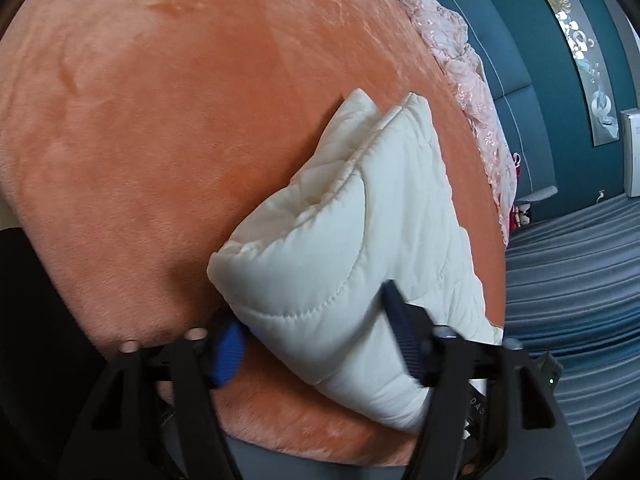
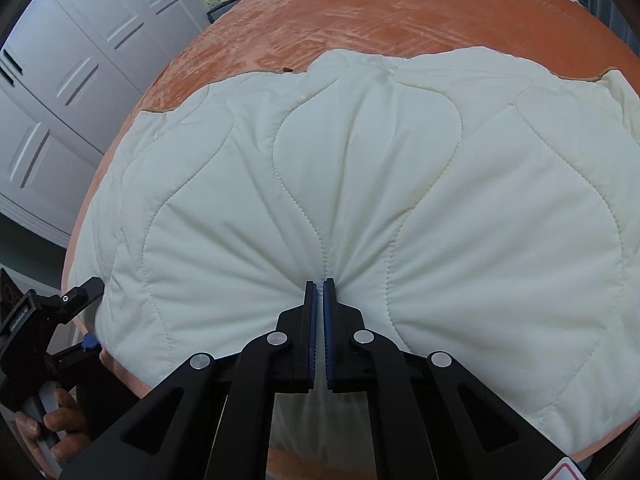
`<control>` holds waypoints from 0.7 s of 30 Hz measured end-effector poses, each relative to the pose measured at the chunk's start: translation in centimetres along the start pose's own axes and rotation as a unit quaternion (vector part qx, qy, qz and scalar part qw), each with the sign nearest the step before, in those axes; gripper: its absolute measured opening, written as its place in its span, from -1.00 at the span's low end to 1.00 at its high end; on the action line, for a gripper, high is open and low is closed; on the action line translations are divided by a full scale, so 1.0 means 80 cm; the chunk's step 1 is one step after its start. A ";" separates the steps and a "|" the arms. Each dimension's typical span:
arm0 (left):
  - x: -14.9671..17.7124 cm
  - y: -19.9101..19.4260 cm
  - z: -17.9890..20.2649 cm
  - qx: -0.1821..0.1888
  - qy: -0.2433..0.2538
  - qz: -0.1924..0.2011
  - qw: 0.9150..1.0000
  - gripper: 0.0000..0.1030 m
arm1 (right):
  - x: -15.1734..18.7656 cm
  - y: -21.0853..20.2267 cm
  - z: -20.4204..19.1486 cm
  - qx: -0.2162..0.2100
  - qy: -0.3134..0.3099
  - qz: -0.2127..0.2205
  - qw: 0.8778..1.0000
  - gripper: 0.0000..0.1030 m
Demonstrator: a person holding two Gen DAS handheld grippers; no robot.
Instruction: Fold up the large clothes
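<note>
**Quilt folded at the bed's near edge, both grippers on it**

The white quilt [image 2: 360, 184] lies folded in a thick wad on the orange bedspread [image 1: 160, 140], along the bed's near edge. Wavy stitch lines run across its top. In the right wrist view its far edge is uneven, with the bedspread showing beyond it. In the left wrist view its end is seen side-on, with several puffy layers stacked one on another, close to the bed's corner.

The right gripper [image 2: 319, 292] has its jaws pinched nearly together on the quilt's near edge; the cloth gathers into tight creases that fan out from the blue pads.

The left gripper [image 1: 316, 320] straddles the quilt's end, jaws about half apart, with the wad between them. The right finger [image 1: 404, 320] lies against the cloth; whether the left blue pad [image 1: 228, 352] presses on it I cannot tell. In the right wrist view this gripper sits at the quilt's left end, gripped by a hand [image 2: 56, 428].

Pink lacy cloth [image 1: 472, 92] lies along the bed's far edge. A teal wall [image 1: 560, 120] with a long picture [image 1: 588, 60] stands beyond, and white wardrobe doors [image 2: 80, 60] to the other side.
</note>
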State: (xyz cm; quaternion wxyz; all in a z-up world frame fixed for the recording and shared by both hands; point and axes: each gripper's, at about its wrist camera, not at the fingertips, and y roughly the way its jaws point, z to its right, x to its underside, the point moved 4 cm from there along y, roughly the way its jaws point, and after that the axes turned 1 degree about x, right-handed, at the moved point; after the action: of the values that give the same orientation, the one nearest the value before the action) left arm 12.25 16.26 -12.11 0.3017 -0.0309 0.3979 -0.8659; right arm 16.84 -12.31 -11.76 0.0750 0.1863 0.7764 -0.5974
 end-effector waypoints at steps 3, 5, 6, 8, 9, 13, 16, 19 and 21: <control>-0.001 -0.012 0.020 0.002 0.031 0.012 0.999 -0.49 | -0.002 -0.007 0.004 -0.009 0.005 -0.004 1.000 -1.00; 0.001 -0.026 0.034 0.002 0.054 0.022 0.998 -0.60 | 0.001 -0.023 0.010 -0.020 0.025 -0.009 0.999 -1.00; 0.002 -0.034 0.042 0.002 0.069 0.027 0.997 -0.63 | 0.005 -0.033 0.010 -0.024 0.027 -0.010 0.999 -0.98; 0.004 -0.049 0.060 0.000 0.098 0.036 0.995 -0.65 | 0.018 -0.055 0.007 -0.022 0.007 -0.009 1.000 -0.95; 0.005 -0.056 0.069 0.001 0.111 0.040 0.993 -0.65 | 0.028 -0.063 0.005 -0.021 -0.005 -0.012 1.000 -0.95; 0.014 -0.077 0.117 0.014 0.153 0.053 0.987 -0.66 | 0.056 -0.055 0.005 -0.028 -0.013 -0.035 0.999 -0.95; 0.040 -0.093 0.172 0.030 0.212 0.058 0.975 -0.67 | 0.056 -0.032 0.002 -0.030 -0.006 -0.034 0.999 -0.93; 0.087 -0.099 0.238 0.030 0.313 0.061 0.947 -0.67 | 0.047 -0.025 -0.001 -0.041 -0.001 -0.026 0.999 -0.89; 0.122 -0.094 0.279 0.032 0.373 0.061 0.925 -0.67 | 0.043 -0.032 0.006 -0.057 0.014 -0.031 0.998 -0.89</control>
State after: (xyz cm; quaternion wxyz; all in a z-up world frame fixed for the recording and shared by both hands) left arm 7.08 -0.27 6.59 0.1848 0.3280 0.4545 -0.8073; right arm 12.67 -12.61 -10.78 0.0560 0.1663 0.8154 -0.5517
